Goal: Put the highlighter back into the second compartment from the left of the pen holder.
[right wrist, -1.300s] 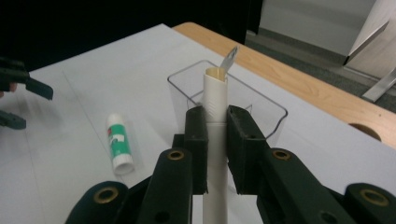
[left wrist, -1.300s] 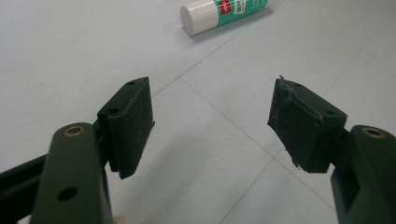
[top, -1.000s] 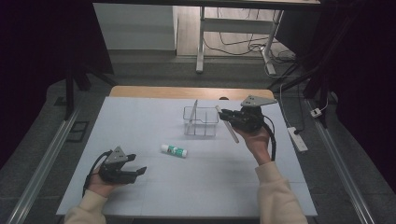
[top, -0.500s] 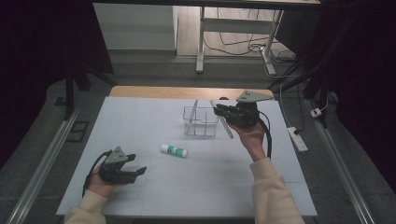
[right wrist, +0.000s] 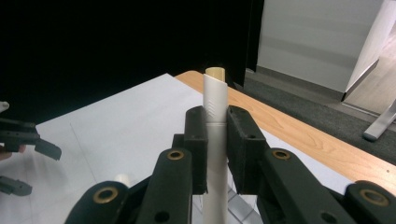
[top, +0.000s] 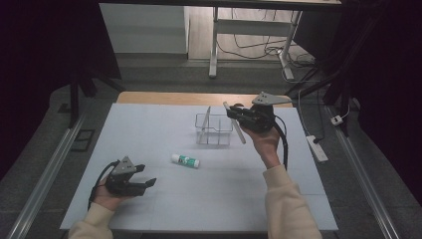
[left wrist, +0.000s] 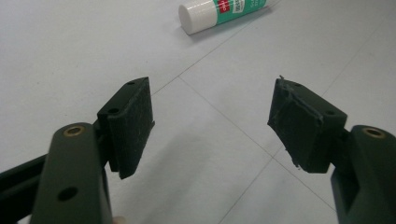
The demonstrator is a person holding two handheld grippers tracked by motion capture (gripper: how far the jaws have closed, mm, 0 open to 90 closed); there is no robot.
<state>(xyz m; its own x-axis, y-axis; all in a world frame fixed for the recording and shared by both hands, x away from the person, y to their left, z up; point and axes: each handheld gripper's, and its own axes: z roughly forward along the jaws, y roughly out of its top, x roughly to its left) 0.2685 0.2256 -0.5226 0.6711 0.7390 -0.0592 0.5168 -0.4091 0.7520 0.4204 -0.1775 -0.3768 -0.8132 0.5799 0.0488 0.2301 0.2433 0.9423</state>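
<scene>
Pen (right wrist: 215,121) clamped in my right gripper (top: 238,115), above clear box (top: 214,130) near table's far edge. Keep pen upright, lower slowly into box compartment, probably right one. Left gripper (top: 144,183) open, empty, near front-left corner; glue stick (top: 185,160) mid-table.

High view overhead facing forward, tongs views close, sharing table (top: 149,124)

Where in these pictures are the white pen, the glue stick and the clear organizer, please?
white pen (right wrist: 215,107): right gripper view, on its barrel where the fingers clamp it.
glue stick (top: 185,161): high view, on the green label at mid-body.
clear organizer (top: 214,140): high view, on its near wall.
</scene>
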